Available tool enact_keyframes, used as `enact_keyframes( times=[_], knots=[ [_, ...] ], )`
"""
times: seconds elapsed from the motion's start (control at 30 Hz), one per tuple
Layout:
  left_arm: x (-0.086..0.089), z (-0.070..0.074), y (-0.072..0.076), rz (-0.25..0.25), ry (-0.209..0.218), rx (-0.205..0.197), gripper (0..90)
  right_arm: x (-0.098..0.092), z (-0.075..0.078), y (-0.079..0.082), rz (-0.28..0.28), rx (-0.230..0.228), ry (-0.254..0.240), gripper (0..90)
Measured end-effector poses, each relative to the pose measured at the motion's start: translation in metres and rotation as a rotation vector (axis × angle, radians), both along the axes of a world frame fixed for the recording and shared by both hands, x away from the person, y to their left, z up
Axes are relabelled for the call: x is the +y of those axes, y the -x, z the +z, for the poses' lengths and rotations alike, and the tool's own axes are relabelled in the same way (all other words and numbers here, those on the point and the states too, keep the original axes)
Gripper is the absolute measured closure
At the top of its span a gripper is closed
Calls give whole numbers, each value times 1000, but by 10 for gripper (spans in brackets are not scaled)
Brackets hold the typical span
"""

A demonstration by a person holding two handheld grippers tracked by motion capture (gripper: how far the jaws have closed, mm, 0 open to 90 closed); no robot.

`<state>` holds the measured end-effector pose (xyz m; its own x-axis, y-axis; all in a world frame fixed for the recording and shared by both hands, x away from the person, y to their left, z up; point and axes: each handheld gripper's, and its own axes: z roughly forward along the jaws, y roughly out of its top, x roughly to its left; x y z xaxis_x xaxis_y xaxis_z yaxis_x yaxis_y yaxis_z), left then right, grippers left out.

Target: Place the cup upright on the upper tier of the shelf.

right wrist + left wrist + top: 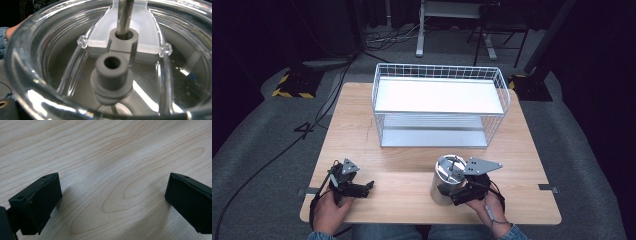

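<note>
Steel canister (447,181), cylindrical with a clear lid, standing upright near the front edge of the wooden table (407,170), just right of centre. Right gripper (460,192) pressed against its near side, apparently clamped on it, though the jaws themselves hidden behind the body, so closure impossible to confirm. Through the right gripper view, a very close look down into the transparent lid (105,62): clear ribs, a grey hub (112,75) at the centre, a metal shaft (124,15) rising from a frosted bracket. Left gripper (362,189) resting low over bare wood at the front left, well apart from the canister, jaws spread wide with nothing between them. White wire rack (439,105) with two shelves standing behind, toward the far side of the table, both shelves bare. Judging from this layout: grasp probably made or nearly so, canister not yet lifted, carry to the rack and placement on a shelf likely all left to do. Early stage, on balance.
</note>
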<state>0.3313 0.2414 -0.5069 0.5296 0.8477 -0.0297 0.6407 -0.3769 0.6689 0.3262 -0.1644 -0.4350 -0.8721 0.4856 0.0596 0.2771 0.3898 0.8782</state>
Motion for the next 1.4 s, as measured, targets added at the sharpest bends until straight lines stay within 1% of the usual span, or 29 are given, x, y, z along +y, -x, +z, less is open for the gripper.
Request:
enact_keyframes(
  times=[0.1,0.27,0.3,0.37,0.47,0.5,0.57,0.63,0.8,0.93,1.4],
  knots=[
    [0,0,0,0,0,0,13,0,1,0,5,9,6,35],
    [0,0,0,0,0,0,13,1,8,1,7,-7,22,35],
    [0,0,0,0,0,0,13,1,13,1,11,-7,22,36],
    [0,0,0,0,0,0,13,1,15,1,12,-8,20,36],
    [0,0,0,0,0,0,13,1,24,1,14,-15,21,36],
    [0,0,0,0,0,0,13,1,30,0,16,-17,20,36],
    [0,0,0,0,1,0,13,1,32,0,15,-19,21,36],
    [0,0,0,0,0,0,13,2,37,0,16,-18,23,36],
    [0,0,0,0,0,0,13,2,48,-1,15,-31,26,36],
    [0,0,0,0,0,0,13,1,57,-3,12,-30,23,36],
    [0,0,0,0,0,0,13,-4,88,-12,-12,-43,11,37]
  ],
)
